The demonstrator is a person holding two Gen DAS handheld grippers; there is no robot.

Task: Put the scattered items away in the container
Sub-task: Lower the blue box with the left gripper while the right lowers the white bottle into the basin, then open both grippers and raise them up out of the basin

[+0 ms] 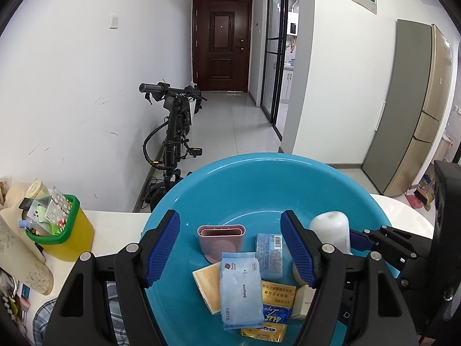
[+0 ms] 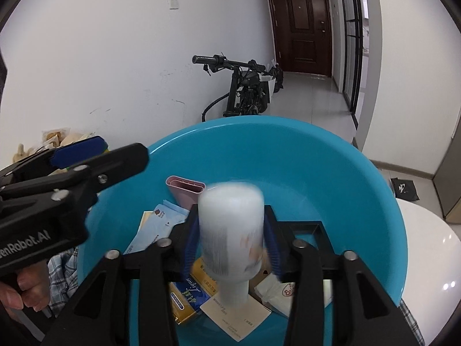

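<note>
A blue plastic basin (image 1: 259, 184) (image 2: 331, 155) holds a pink holder (image 1: 220, 238) (image 2: 185, 190), a light blue wipes pack (image 1: 240, 288), a yellow sachet (image 1: 273, 314) (image 2: 187, 297) and small boxes and cards. My left gripper (image 1: 230, 248) is open and empty above the basin. My right gripper (image 2: 232, 245) is shut on a white bottle (image 2: 232, 230), cap end down, over the basin. The bottle also shows in the left wrist view (image 1: 331, 230). The left gripper's fingers (image 2: 77, 150) show at the left of the right wrist view.
The basin sits on a white table (image 1: 115, 222) (image 2: 426, 248). A yellow and green tub (image 1: 62, 230) full of small items stands at the left. A checked cloth (image 1: 43, 314) lies at the near left. A black bicycle (image 1: 173, 132) leans against the wall beyond.
</note>
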